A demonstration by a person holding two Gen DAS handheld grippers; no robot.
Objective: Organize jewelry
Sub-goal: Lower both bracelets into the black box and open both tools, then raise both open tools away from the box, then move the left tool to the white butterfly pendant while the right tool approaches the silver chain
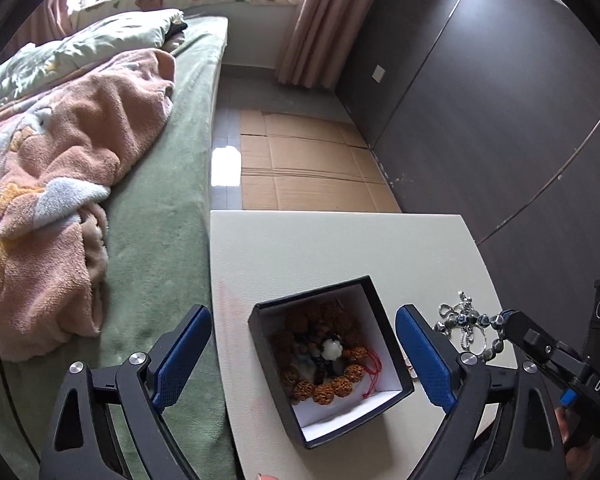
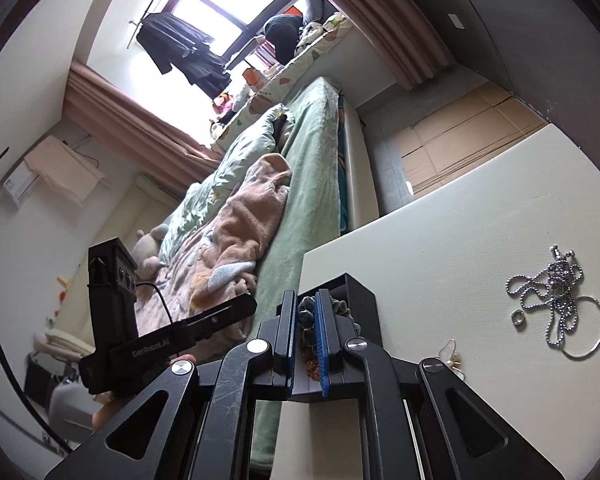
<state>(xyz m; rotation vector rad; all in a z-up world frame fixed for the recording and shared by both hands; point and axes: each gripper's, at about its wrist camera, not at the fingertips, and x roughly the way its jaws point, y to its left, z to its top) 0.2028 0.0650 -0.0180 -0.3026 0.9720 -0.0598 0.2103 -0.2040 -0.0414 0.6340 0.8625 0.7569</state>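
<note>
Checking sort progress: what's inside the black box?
The black box holds a brown seed-bead bracelet, a white carved bead and red cord. Whatever lies under the beads is hidden.

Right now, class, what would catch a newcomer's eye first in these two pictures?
The open black square box with white lining, full of knobbly brown bead bracelets, sits on the cream table between the wide-open left claw. The right claw pinches a dark bead string; a silver ball chain tangle lies beyond.

Open black box [image 1: 388, 364] holds brown bead bracelets [image 1: 328, 390]; silver chains [image 2: 556, 300] beside it
</note>
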